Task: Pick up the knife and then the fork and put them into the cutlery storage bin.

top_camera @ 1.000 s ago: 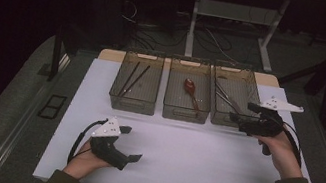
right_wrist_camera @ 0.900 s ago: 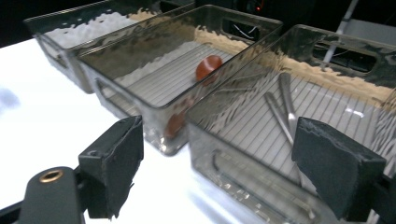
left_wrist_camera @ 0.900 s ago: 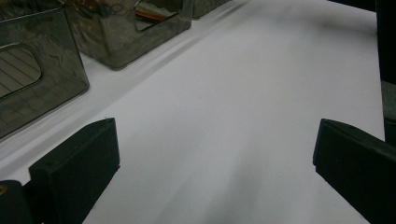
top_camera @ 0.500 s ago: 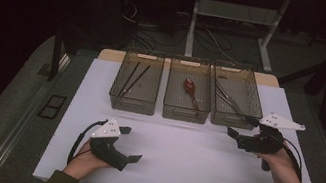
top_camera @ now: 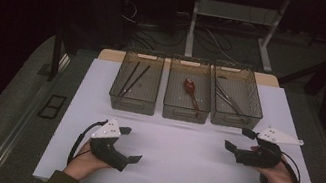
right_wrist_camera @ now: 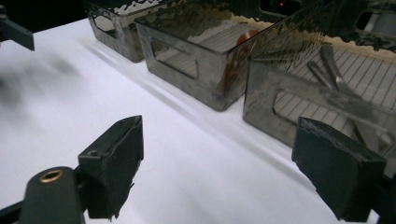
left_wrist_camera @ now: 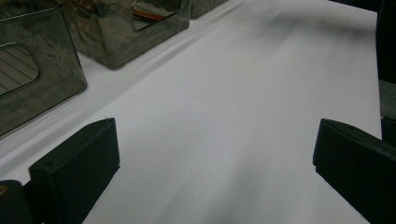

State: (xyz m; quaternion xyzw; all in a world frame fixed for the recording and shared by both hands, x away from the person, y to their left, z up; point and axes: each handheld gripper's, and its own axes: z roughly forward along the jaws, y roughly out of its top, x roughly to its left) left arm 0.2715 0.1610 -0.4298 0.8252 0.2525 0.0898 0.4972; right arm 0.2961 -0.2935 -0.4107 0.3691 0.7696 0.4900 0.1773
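Both spread and empty, the left hand-held gripper (top_camera: 130,143) rests near-left on the white worktop (top_camera: 179,160) while the right hand-held gripper (top_camera: 238,140) hovers just near the right bin (top_camera: 237,95)

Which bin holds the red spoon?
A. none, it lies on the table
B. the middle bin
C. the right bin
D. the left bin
B: in the high view the red spoon lies inside the middle bin; the left bin holds dark sticks and the right bin metal utensils.
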